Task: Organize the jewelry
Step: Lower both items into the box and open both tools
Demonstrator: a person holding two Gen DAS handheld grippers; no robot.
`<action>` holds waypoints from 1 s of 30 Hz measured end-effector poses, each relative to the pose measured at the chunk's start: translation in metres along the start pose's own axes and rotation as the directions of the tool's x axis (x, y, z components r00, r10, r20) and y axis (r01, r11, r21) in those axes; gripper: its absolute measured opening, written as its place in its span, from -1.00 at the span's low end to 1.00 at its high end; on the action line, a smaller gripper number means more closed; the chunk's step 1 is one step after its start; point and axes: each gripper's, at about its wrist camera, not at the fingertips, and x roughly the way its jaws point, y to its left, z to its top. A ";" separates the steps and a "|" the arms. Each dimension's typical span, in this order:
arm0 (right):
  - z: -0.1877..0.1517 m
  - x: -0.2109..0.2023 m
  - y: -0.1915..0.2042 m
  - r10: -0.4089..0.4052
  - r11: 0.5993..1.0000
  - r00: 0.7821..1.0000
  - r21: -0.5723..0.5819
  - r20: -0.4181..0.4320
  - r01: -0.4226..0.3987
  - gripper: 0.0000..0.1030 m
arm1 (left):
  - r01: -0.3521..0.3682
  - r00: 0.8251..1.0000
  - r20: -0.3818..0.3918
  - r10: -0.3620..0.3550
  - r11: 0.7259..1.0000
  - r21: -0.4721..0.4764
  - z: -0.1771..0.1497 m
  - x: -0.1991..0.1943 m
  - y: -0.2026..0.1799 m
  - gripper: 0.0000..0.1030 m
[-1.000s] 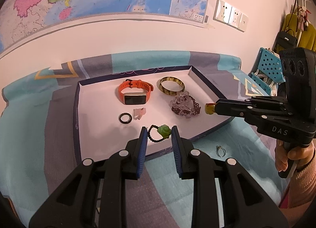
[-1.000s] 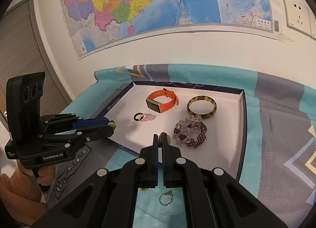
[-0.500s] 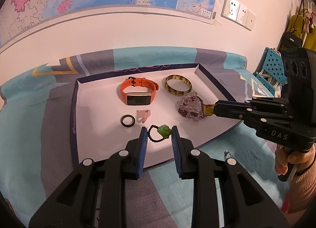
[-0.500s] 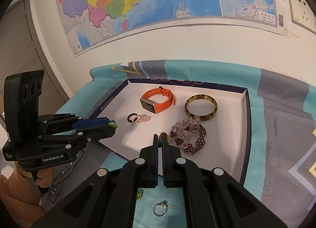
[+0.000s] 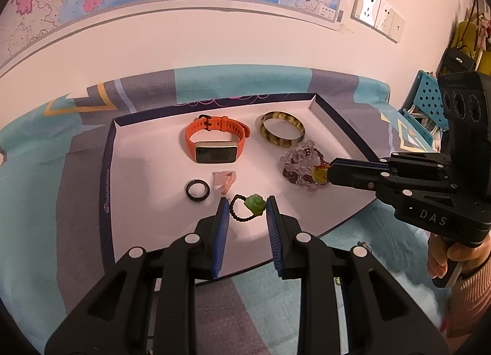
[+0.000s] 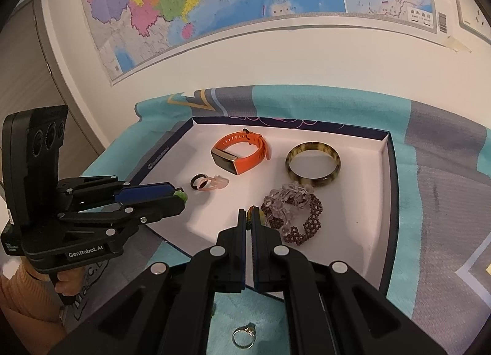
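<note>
The left gripper is standing open around a green pendant lying in the tray, not pinching it. The right gripper is pinching a small yellow charm just beside the bead bracelet. A ring is lying on the near cloth.

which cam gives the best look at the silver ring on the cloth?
Right wrist view: the silver ring lies in full sight on the teal cloth, outside the tray, below the right tongs. In the left wrist view only a sliver shows behind the left tongs' frame.
</note>
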 end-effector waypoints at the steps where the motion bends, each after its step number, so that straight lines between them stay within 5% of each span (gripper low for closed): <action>1: 0.000 0.001 0.000 0.001 1.000 1.000 0.001 -0.002 -0.001 -0.97 | -0.001 1.000 -0.002 0.001 1.000 0.000 0.000 0.001 0.000 -0.51; 30: 0.008 0.027 -0.009 -0.004 0.999 0.999 0.037 -0.043 0.005 -0.97 | -0.025 0.997 -0.071 0.024 0.999 -0.020 0.006 0.030 0.004 -0.51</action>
